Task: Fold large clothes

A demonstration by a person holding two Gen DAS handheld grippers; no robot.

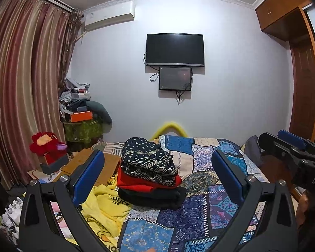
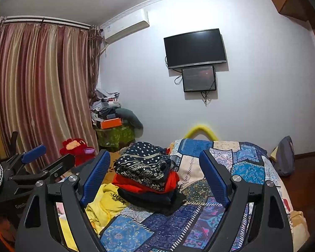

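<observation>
Judging by the stack of three folded garments on the bed, much was done; the yellow top at seven o'clock lay unfolded. Both grippers' jaws, left and right, stood wide, empty.

- The pile of folded clothes sits mid-frame, blocking the way.
- The blue quilt at lower right lies flat and open.

Evenly lit indoors, moderate brightness, source overhead and out of view. Soft shadows under television and air conditioner. Slight sheen on curtain folds; no hard glare. Strong fisheye bowing of wall edges, dark vignette in corners. Focus acceptable throughout, mild compression softness.
</observation>
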